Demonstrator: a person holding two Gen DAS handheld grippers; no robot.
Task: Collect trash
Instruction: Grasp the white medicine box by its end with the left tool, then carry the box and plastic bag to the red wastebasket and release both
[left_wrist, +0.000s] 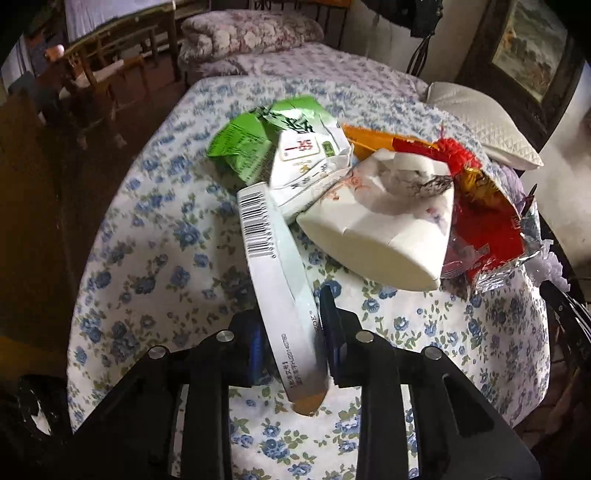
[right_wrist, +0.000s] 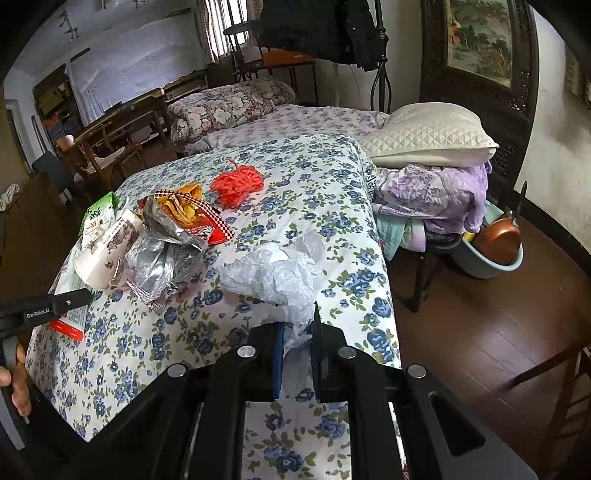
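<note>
Flattened carton (left_wrist: 275, 266); crumpled white bag (right_wrist: 275, 275)

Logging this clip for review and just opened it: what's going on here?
A person is clearing trash off a blue-flowered bedspread. The left gripper has its jaws closed on a flat white carton with a barcode. The right gripper pinches a crumpled white plastic bag. A green-and-white carton, a crushed white paper cup, foil snack wrappers and a red yarn bundle lie uncollected.

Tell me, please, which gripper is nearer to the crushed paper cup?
Left. The left gripper, shut on a flat white carton, sits right beside the paper cup. The right gripper, pinching the white plastic bag, is farther off, beyond the foil wrappers.
</note>
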